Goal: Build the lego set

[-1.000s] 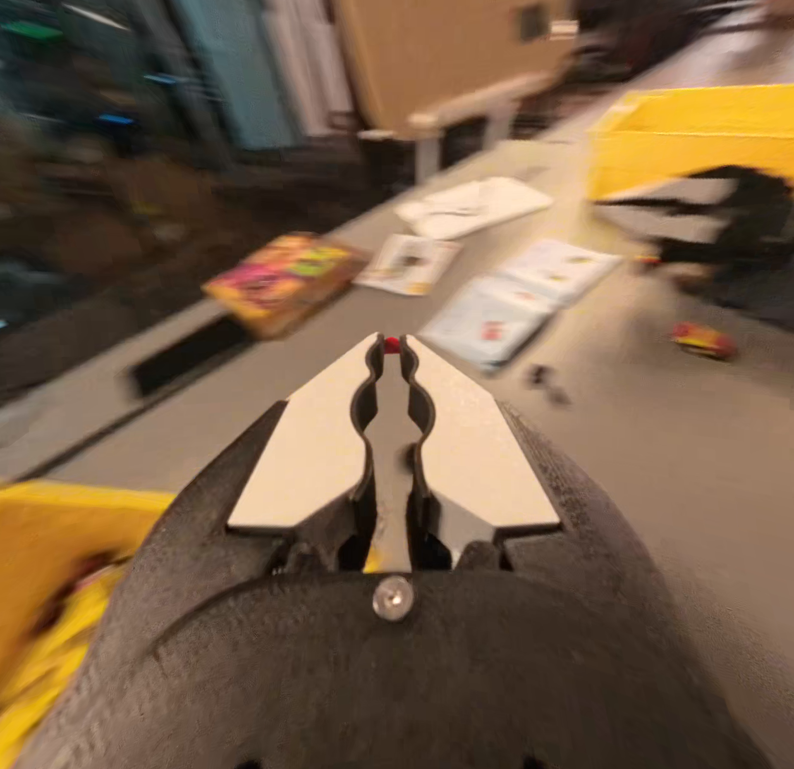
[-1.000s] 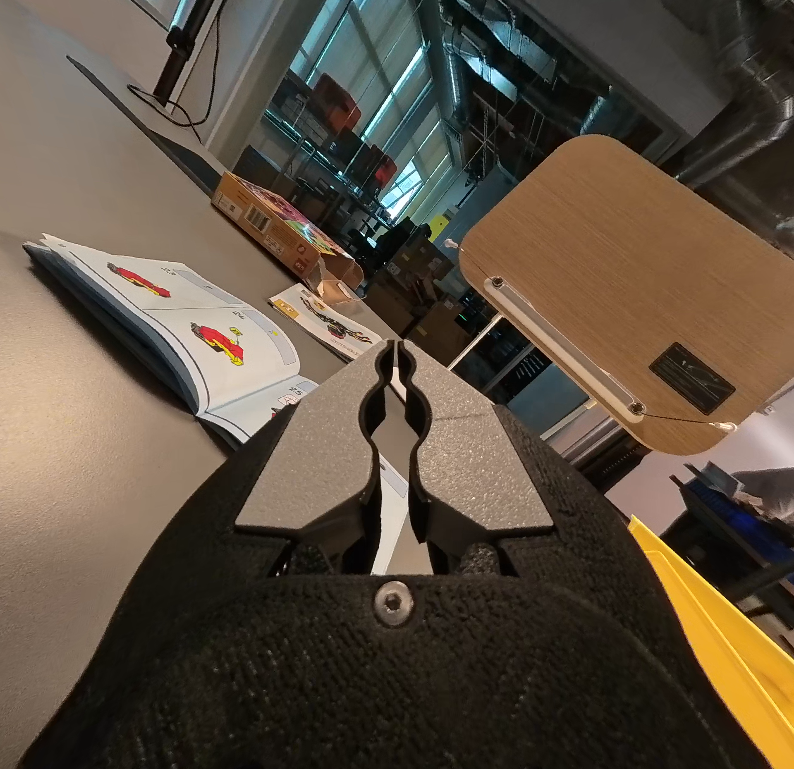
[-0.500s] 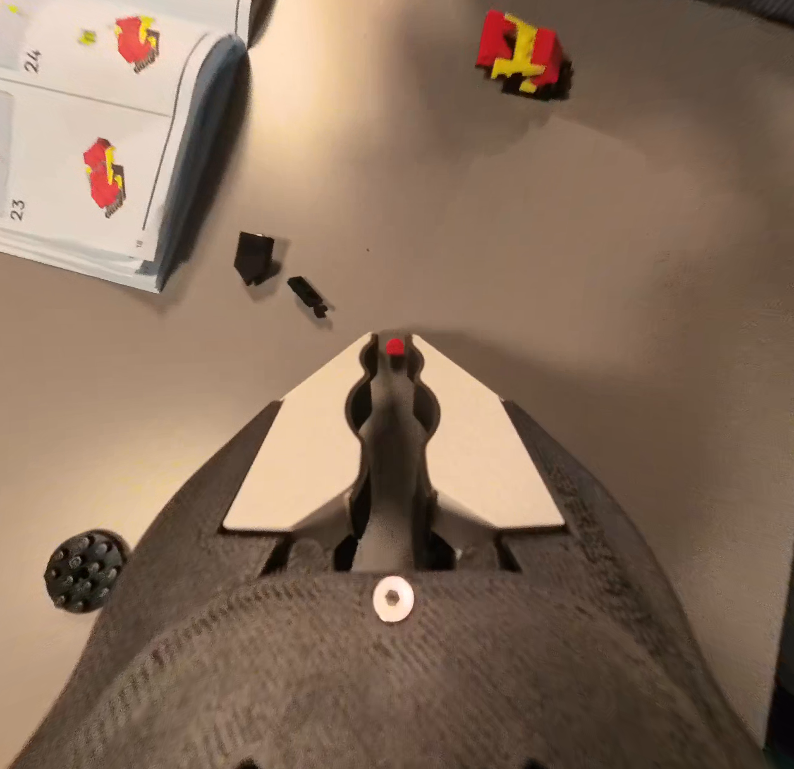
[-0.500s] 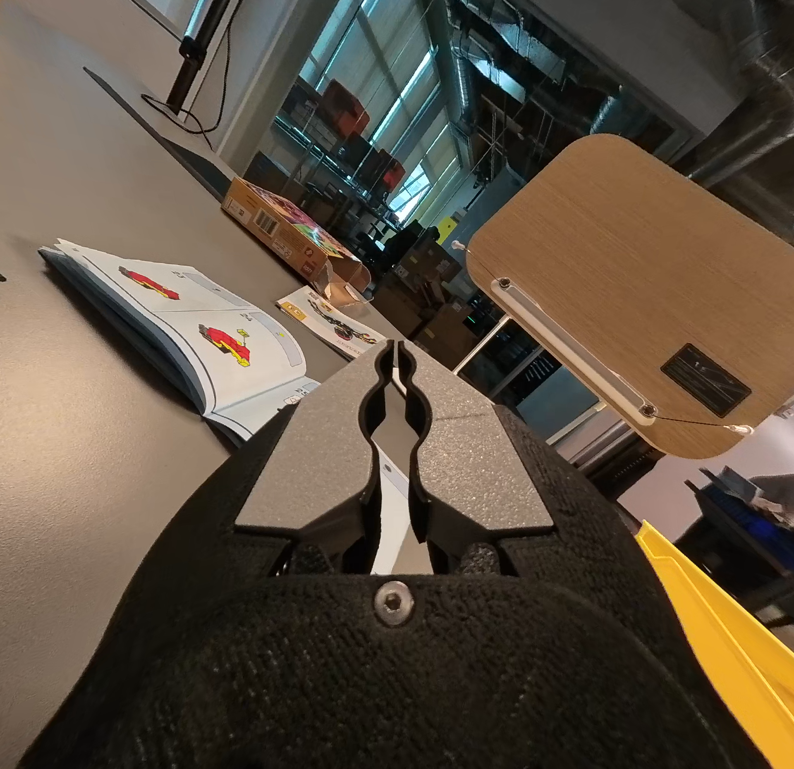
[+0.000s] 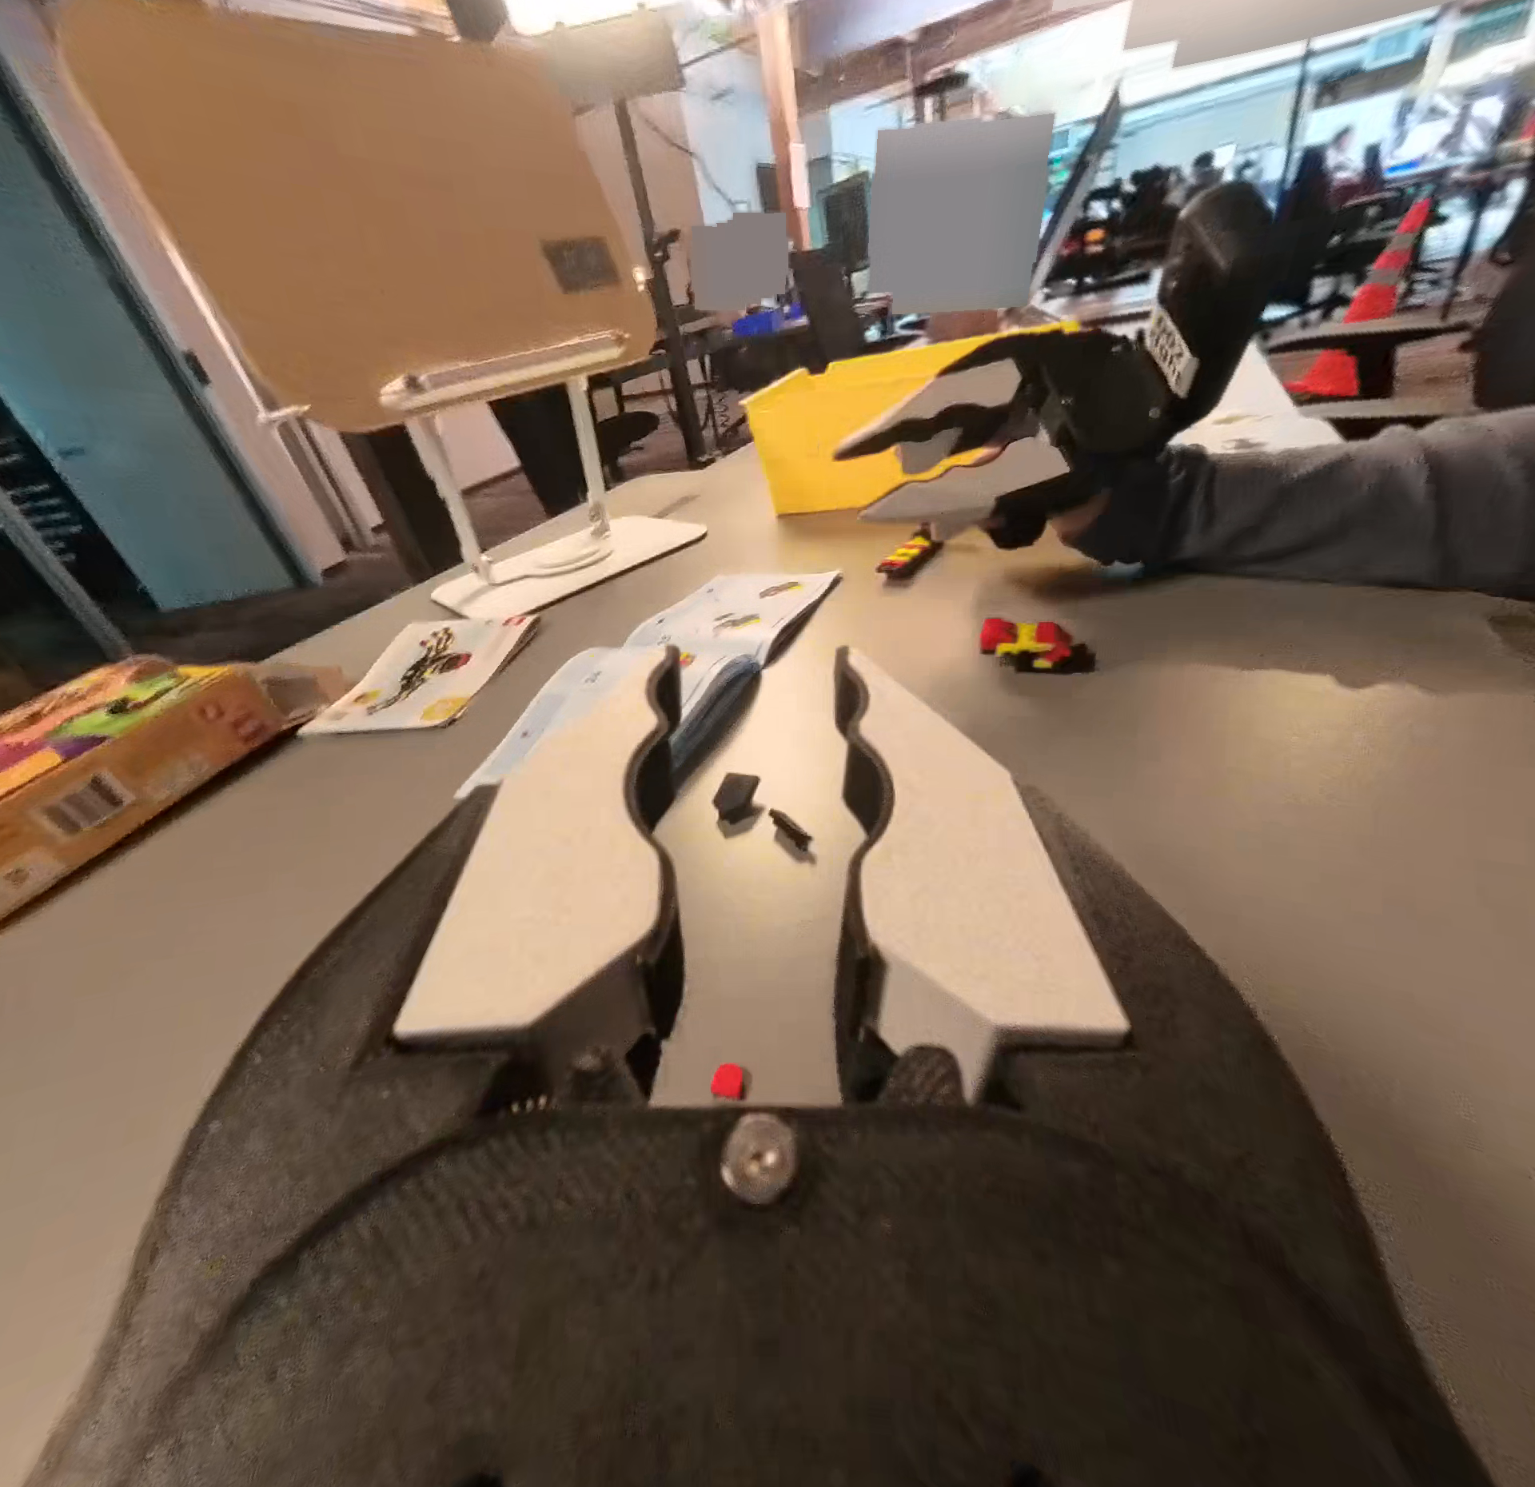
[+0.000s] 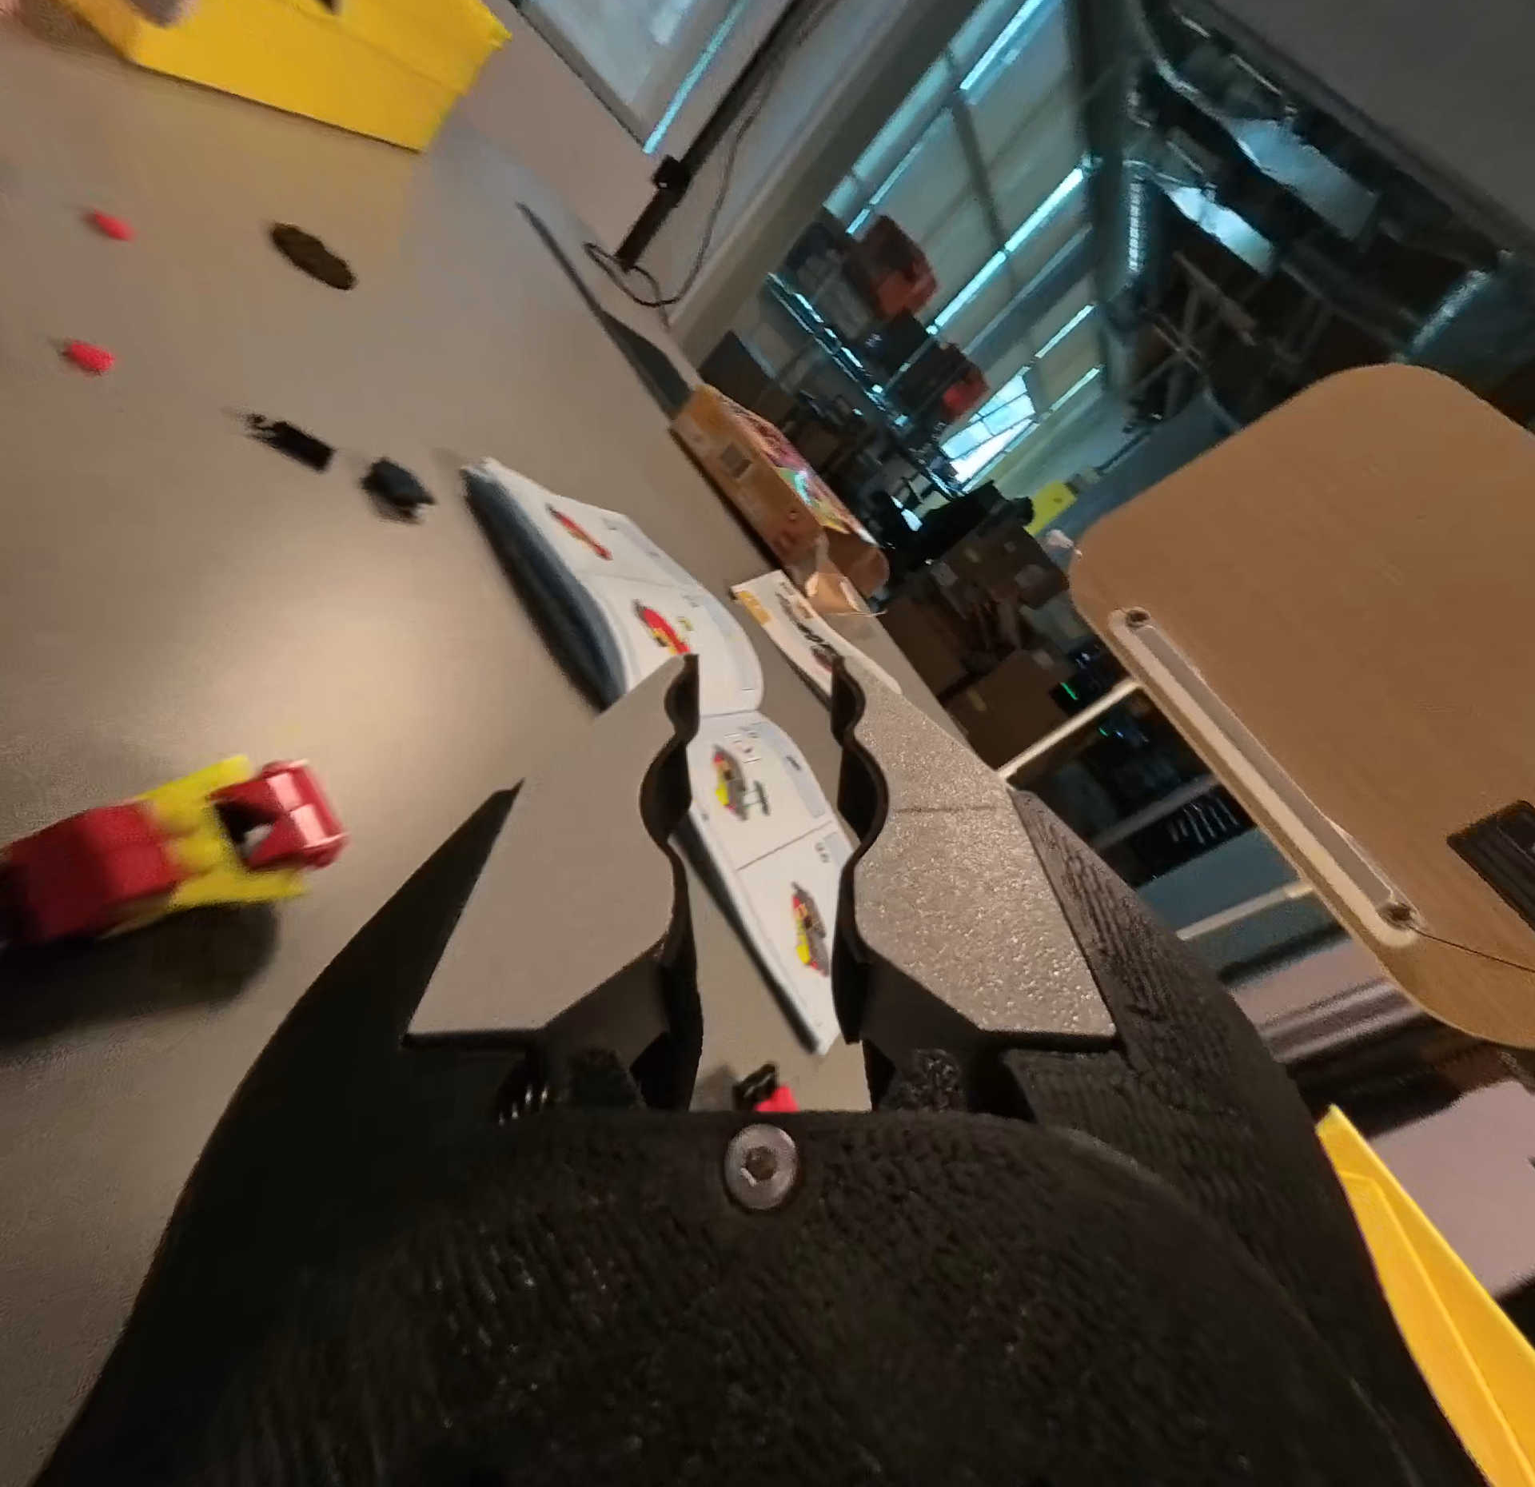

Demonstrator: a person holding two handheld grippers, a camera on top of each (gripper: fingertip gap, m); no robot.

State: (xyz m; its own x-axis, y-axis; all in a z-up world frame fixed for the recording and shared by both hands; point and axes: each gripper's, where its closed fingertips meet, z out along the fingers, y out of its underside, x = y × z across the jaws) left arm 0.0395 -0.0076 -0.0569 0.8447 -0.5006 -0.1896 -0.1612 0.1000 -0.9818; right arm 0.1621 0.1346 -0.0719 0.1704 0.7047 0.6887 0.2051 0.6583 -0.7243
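- Left gripper (image 5: 756, 675): jaws spread, nothing between them. A small red piece (image 5: 728, 1080) lies on the grey table (image 5: 1246, 824) under the base of the jaws, free of both fingers.
- Right gripper (image 6: 764, 675): jaws likewise spread and empty. In the left wrist view it hangs above the table near the yellow bin (image 5: 822, 442), tips pointing toward the booklet.
- Judgement: with both grippers empty and parts loose on the table, the step in hand looks like choosing the next piece to pick.
- Partly built red-and-yellow model (image 5: 1034, 643) sits on the table, well apart from the left gripper and closer to the right one; probably parked there for the right gripper to steady.
- A second small red-yellow-black sub-assembly (image 5: 909, 552) lies just below the right gripper.
- Open instruction booklet (image 5: 731, 625) lies flat ahead of the left gripper, pages up, presumably for reference. A second leaflet (image 5: 432, 675) and the set's box (image 5: 108, 758) lie to its left.
- Loose black pieces: two (image 5: 735, 795), just beside the booklet.
- Right wrist view adds two small red pieces (image 6: 87, 356) and one black round part (image 6: 311, 257); it is blurred, so the counts are tentative.
- Wooden stand (image 5: 349, 226): one, at the table's far edge.
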